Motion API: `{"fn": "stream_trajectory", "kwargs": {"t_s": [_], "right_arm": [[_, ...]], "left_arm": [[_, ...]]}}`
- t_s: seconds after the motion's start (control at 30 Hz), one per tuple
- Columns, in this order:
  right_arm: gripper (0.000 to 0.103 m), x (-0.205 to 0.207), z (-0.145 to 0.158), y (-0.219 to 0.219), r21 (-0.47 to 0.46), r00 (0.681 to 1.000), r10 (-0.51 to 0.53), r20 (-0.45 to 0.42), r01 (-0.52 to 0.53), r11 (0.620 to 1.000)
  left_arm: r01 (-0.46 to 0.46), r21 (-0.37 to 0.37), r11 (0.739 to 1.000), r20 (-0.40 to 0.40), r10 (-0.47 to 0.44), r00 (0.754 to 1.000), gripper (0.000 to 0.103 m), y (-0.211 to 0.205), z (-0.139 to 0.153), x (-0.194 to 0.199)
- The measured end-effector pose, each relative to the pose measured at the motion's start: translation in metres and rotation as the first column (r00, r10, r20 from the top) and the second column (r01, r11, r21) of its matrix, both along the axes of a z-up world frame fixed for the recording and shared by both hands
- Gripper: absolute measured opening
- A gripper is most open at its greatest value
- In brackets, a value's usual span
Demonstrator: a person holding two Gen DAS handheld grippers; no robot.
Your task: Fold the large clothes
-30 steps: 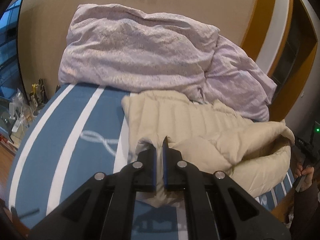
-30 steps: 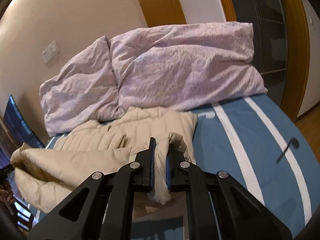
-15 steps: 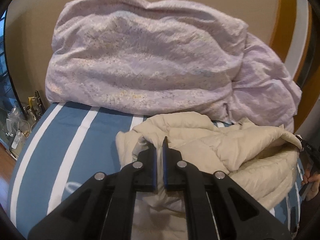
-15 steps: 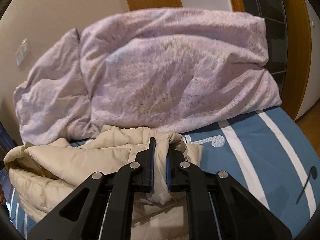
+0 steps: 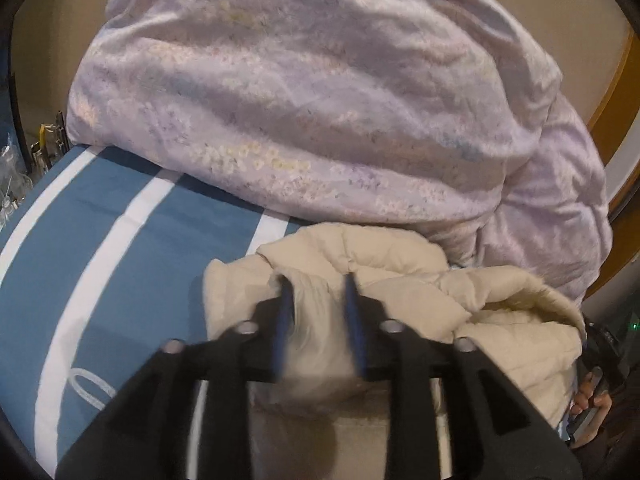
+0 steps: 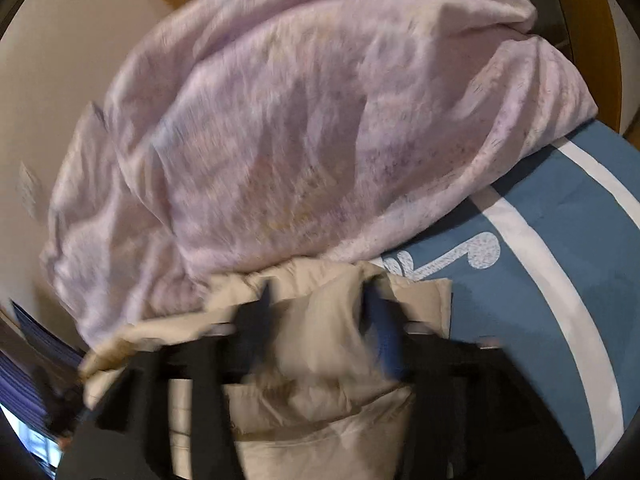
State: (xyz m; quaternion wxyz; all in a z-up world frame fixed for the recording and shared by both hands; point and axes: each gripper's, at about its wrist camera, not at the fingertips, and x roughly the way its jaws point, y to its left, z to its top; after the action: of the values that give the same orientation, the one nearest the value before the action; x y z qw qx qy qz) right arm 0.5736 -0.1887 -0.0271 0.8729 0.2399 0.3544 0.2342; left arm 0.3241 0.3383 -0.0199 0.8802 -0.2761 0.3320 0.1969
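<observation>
A cream quilted puffer jacket (image 5: 404, 268) lies bunched on the blue bed, folded over itself against the lilac duvet. My left gripper (image 5: 318, 284) hovers at its near-left edge; its jaws are opening, and a fold of jacket fabric lies loose between them. In the right wrist view the same jacket (image 6: 320, 364) fills the lower middle. My right gripper (image 6: 320, 292) is blurred, its jaws opening wide, with a hump of jacket fabric between them and no pad pressing on it.
A big crumpled lilac duvet (image 5: 320, 100) (image 6: 300, 120) is piled against the wall right behind the jacket. The blue sheet with white stripes (image 5: 120, 240) (image 6: 540, 264) spreads to both sides. A hand (image 5: 592, 400) shows at the right edge. Small items (image 5: 44, 144) stand beside the bed.
Both grippers carried the jacket's edge toward the duvet and lower, folding the jacket over. Both were shut on the fabric before and now stand apart, letting it go.
</observation>
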Motion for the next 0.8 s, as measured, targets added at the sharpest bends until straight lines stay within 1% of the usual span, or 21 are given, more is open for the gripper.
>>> {"fn": "stream_trajectory", "kwargs": {"t_s": [0.03,0.07,0.13,0.27,0.33,0.4,0.47,0.6,0.63,0.7,0.8], "right_arm": [[0.083,-0.008,0.007,-0.004,-0.015,0.999,-0.011,0.041,0.012,1.0],[0.083,-0.012,0.011,-0.006,-0.028,0.998,-0.008,0.057,0.009,1.0],[0.083,-0.022,0.017,-0.009,-0.059,0.997,0.001,0.072,0.004,0.998],[0.082,-0.037,0.021,-0.004,-0.122,0.996,0.027,0.084,-0.016,0.992],[0.079,-0.042,0.021,0.0,-0.148,0.995,0.043,0.089,-0.029,0.989],[0.076,-0.045,0.018,0.01,-0.197,0.994,0.064,0.094,-0.044,0.979],[0.071,-0.045,0.014,0.021,-0.243,0.992,0.08,0.096,-0.055,0.969],[0.067,-0.039,0.002,0.039,-0.302,0.993,0.081,0.087,-0.051,0.952],[0.067,-0.037,0.0,0.043,-0.312,0.993,0.08,0.086,-0.049,0.949],[0.066,-0.03,-0.01,0.055,-0.361,0.994,0.077,0.084,-0.041,0.932],[0.065,-0.022,-0.024,0.071,-0.44,0.994,0.071,0.086,-0.026,0.897]], "left_arm": [[-0.009,0.02,1.0,0.003,0.009,1.0,0.053,-0.001,0.005,-0.005],[-0.014,0.042,0.999,0.008,0.013,1.0,0.06,-0.003,0.01,-0.01],[-0.003,0.061,0.998,0.017,0.002,1.0,0.061,-0.008,0.02,-0.019],[0.014,0.074,0.997,0.015,-0.016,1.0,0.064,-0.019,0.028,-0.034],[0.032,0.091,0.995,0.004,-0.032,0.999,0.065,-0.028,0.028,-0.037],[0.052,0.109,0.993,-0.012,-0.051,0.999,0.066,-0.038,0.026,-0.035],[0.072,0.134,0.988,-0.033,-0.068,0.997,0.067,-0.049,0.022,-0.029],[0.084,0.159,0.984,-0.051,-0.077,0.996,0.07,-0.06,0.015,-0.011],[0.078,0.164,0.983,-0.053,-0.07,0.996,0.071,-0.062,0.011,-0.006],[0.063,0.171,0.983,-0.056,-0.054,0.997,0.071,-0.062,0.004,0.005],[0.034,0.204,0.978,-0.075,-0.019,0.997,0.071,-0.06,-0.01,0.019]]}}
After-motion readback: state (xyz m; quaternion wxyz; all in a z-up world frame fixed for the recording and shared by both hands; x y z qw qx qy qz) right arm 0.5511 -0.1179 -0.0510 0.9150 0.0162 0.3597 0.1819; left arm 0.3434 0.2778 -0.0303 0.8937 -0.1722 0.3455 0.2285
